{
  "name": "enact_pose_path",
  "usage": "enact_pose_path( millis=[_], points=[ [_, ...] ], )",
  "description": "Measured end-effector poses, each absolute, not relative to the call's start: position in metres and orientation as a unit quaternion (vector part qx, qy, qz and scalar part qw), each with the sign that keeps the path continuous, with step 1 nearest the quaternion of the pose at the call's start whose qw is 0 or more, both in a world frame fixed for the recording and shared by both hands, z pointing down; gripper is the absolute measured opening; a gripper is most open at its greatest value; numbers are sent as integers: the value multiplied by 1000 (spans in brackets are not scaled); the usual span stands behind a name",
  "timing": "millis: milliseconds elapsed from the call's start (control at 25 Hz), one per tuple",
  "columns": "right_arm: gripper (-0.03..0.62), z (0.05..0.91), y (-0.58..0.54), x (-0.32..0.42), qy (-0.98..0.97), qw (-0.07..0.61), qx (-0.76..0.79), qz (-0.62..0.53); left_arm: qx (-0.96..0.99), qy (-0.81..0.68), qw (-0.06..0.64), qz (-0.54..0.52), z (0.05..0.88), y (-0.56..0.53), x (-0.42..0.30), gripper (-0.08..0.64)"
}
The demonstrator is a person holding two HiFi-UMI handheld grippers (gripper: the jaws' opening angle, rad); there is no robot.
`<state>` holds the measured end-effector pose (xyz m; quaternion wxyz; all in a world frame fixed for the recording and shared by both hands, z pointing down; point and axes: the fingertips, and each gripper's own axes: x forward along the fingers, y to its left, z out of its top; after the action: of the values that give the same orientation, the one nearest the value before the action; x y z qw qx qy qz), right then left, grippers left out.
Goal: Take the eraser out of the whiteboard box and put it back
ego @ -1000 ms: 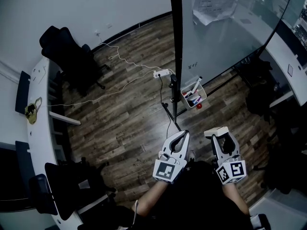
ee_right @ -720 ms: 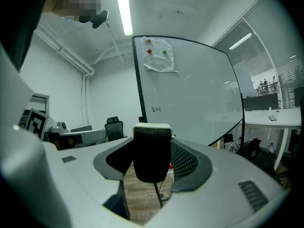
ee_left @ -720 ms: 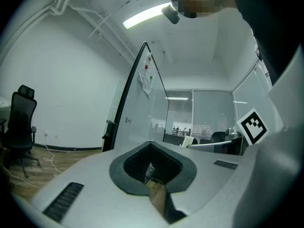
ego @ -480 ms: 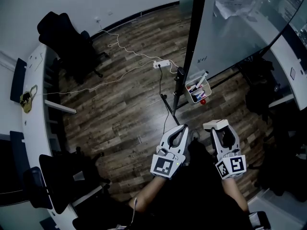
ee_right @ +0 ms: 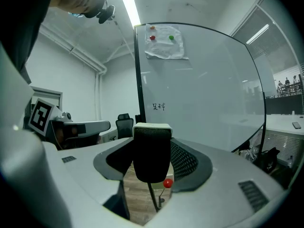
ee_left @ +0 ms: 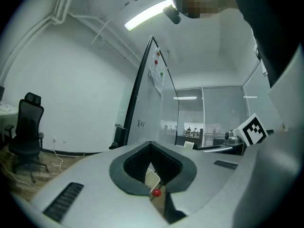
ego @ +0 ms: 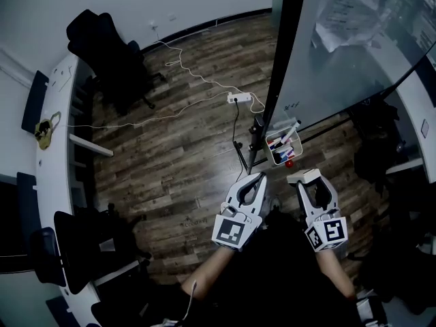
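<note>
The eraser (ego: 304, 176), white-backed with black felt, is clamped upright between the jaws of my right gripper (ego: 313, 182); in the right gripper view the eraser (ee_right: 152, 160) fills the gap of that gripper (ee_right: 154, 144). The whiteboard box (ego: 281, 145), a small white tub with markers, hangs at the whiteboard's (ego: 354, 53) lower edge just ahead of both grippers, a red ball (ego: 289, 163) under it. My left gripper (ego: 257, 176) is shut and holds nothing. In the left gripper view the box (ee_left: 153, 178) and ball (ee_left: 156, 192) show through the gap behind the left gripper's (ee_left: 151, 145) meeting tips.
The whiteboard's black post (ego: 257, 138) stands left of the box. A power strip (ego: 238, 98) and white cable lie on the wood floor. A black office chair (ego: 102, 43) and curved white desk (ego: 54, 114) are at the left; more chairs (ego: 82, 251) sit lower left.
Both grippers have come closer to the whiteboard, and the box now sits much nearer their tips. The eraser stays clamped in the right gripper.
</note>
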<state>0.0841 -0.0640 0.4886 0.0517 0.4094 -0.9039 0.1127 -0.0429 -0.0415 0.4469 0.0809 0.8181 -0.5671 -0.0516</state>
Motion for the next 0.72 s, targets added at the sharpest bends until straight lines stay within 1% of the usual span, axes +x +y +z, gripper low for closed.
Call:
enact_pose_path(
  millis=[720],
  points=[
    [241, 529, -131, 57, -933, 87, 331, 114, 796, -598, 83, -37, 460, -100, -40, 5]
  ],
)
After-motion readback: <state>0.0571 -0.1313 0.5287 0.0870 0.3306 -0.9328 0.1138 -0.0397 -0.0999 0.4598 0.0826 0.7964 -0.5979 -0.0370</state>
